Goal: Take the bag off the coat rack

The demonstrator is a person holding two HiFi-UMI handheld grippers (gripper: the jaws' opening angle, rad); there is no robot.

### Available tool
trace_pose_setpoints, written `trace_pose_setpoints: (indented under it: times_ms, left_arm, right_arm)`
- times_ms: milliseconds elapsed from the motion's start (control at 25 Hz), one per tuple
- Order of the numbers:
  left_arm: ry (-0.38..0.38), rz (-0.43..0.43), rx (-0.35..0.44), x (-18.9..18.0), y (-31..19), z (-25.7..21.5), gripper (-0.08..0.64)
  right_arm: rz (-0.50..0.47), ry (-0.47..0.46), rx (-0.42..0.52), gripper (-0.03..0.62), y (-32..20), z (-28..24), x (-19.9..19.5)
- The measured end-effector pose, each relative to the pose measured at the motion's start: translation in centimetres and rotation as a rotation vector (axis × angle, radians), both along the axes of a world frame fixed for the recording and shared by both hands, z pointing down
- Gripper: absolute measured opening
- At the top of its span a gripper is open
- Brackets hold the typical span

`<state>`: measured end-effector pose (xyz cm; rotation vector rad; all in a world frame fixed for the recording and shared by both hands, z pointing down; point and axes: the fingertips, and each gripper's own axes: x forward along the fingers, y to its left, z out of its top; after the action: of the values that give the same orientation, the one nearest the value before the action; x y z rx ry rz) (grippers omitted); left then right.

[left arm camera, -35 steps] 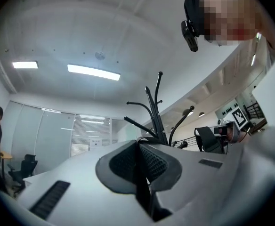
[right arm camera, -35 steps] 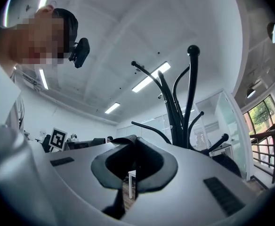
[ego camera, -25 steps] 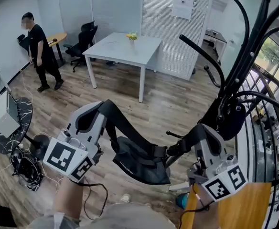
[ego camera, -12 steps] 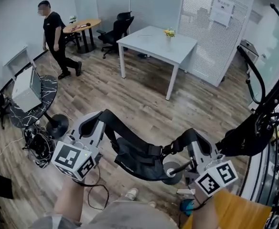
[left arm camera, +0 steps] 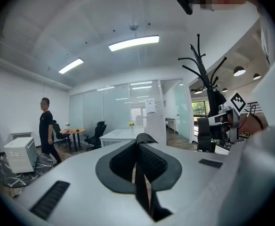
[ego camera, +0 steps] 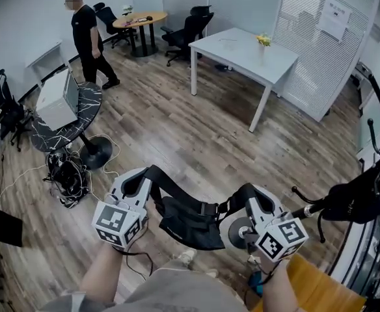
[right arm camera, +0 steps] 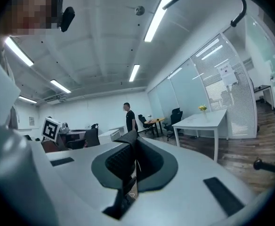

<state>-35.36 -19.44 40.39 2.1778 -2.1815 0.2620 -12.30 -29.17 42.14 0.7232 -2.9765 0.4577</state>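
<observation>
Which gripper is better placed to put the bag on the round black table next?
Left, probably: the left gripper is nearer the round black table than the right gripper. Both are shut on the bag by its straps.

This is an office, open-plan by the look of it. A pale wood-plank floor (ego camera: 177, 129) runs under a white rectangular table (ego camera: 242, 47) carrying a small vase of yellow flowers (ego camera: 263, 39). Black swivel office chairs (ego camera: 189, 28) stand near a round wooden table (ego camera: 140, 19) further back. Glass partition walls (left arm camera: 114, 107) close off side rooms, and white slatted blinds (ego camera: 313, 64) bear a paper notice (ego camera: 335, 18). Long strip lights (left arm camera: 133, 42) line the white ceiling. A white boxy machine (ego camera: 58, 100) sits on a round black marble-patterned table (ego camera: 86, 106), with a heap of dark cables (ego camera: 66, 174) on the floor beside it. A black branching coat rack (left arm camera: 201, 72) stands near a window.
</observation>
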Motion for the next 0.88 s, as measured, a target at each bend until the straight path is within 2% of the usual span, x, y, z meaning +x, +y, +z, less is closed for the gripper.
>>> trace_pose_setpoints:
  times_ms: [160,320,880]
  left_arm:
    - [0.023,-0.027,-0.053,-1.4,1.5,3.0,0.015]
    - [0.041,-0.037,-0.08,-2.8,2.6,4.3,0.015]
    - [0.049,-0.011,-0.053,-2.4,1.6,4.0,0.015]
  right_arm:
    - [-0.014,0.041,-0.069,0.032,0.6,2.7,-1.6]
    - [-0.018,0.067,-0.088,0.032,1.2,3.7,-3.1]
    - [0.018,0.072,-0.066,0.032,0.5,3.5,-2.0]
